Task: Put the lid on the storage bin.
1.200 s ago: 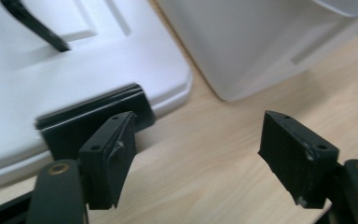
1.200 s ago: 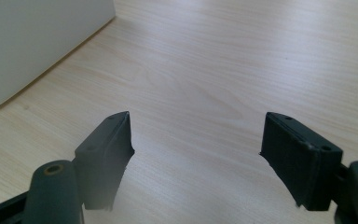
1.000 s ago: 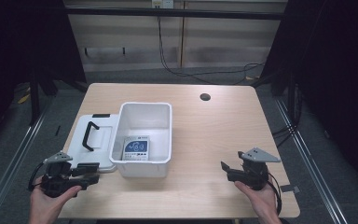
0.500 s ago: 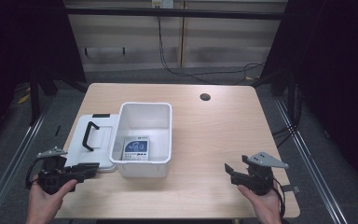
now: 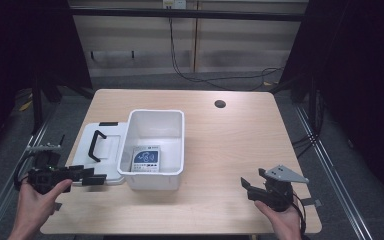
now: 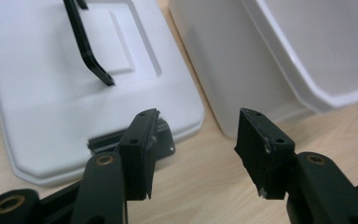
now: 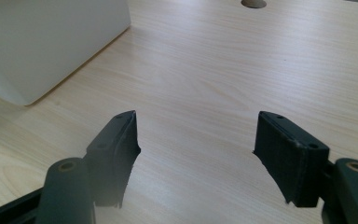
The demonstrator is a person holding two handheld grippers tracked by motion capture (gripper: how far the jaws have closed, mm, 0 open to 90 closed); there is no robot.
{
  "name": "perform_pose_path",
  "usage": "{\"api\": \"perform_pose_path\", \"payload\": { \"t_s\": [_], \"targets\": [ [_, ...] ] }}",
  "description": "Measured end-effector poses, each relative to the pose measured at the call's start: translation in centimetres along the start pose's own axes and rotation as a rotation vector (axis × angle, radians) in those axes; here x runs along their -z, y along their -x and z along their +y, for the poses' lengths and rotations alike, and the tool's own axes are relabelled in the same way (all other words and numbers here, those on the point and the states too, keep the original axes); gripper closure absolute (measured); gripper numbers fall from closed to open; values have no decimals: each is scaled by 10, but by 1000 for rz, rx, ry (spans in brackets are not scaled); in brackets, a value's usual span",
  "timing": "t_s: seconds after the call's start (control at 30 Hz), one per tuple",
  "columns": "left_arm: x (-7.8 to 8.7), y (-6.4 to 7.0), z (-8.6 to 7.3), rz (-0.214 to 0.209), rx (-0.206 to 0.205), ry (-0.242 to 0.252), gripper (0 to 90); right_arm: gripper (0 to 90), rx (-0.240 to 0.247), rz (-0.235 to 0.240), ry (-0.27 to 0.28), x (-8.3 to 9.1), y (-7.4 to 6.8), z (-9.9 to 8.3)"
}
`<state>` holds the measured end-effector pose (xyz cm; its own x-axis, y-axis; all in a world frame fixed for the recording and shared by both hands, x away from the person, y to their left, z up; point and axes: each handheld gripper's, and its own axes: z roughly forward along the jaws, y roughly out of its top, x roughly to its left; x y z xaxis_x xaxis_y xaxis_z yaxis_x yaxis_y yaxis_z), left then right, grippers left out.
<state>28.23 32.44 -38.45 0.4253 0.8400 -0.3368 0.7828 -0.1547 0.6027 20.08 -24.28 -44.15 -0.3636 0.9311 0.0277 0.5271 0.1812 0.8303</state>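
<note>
A white plastic bin (image 5: 156, 145) stands mid-table with a small blue-and-white packet (image 5: 146, 159) lying on its floor. Its white lid (image 5: 102, 150) with a black handle (image 5: 96, 145) lies flat to the left of it. My left gripper (image 5: 96, 178) is open, low over the lid's near corner; in the left gripper view its jaws straddle the lid's edge (image 6: 121, 144) and the bin's wall (image 6: 228, 70). My right gripper (image 5: 246, 189) is open over bare wood near the front right, with the bin's corner (image 7: 42, 46) ahead on its left.
The wooden table (image 5: 240, 145) has a round cable hole (image 5: 220, 104) at the back right. Dark metal frame rails run along both sides, and cables hang against the wall behind. Bare wood spans the table's right half.
Both grippers have drawn back toward the front edge of the table. The left one has also shifted left and lower beside the lid. Bin, lid and packet have not moved.
</note>
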Motion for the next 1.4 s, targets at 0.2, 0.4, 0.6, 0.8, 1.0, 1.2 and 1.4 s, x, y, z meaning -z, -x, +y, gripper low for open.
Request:
{"api": "perform_pose_path", "payload": {
  "t_s": [0.2, 0.4, 0.6, 0.8, 1.0, 1.2, 1.4],
  "targets": [
    [0, 4, 15, 33, -51, -35, 460, 298, -2, 9, -5, 1, -1, 1],
    [-5, -4, 27, 37, -41, -91, 473, 298, -7, 23, -13, 0, 0, 1],
    [-3, -12, 37, 59, -26, -107, 449, 298, -4, 31, -13, -1, -1, 1],
    [-5, -19, 50, 71, 2, -127, 407, 300, -8, 34, -27, -2, -1, 1],
    [-14, -22, 61, 117, 21, -204, 473, 301, -2, 40, -35, -2, -2, 1],
    [-24, -25, 71, 159, 31, -256, 548, 301, 2, 42, -36, -3, -2, 1],
    [-36, -29, 79, 192, 58, -291, 589, 301, 9, 52, -44, -4, -3, 1]
  ]
}}
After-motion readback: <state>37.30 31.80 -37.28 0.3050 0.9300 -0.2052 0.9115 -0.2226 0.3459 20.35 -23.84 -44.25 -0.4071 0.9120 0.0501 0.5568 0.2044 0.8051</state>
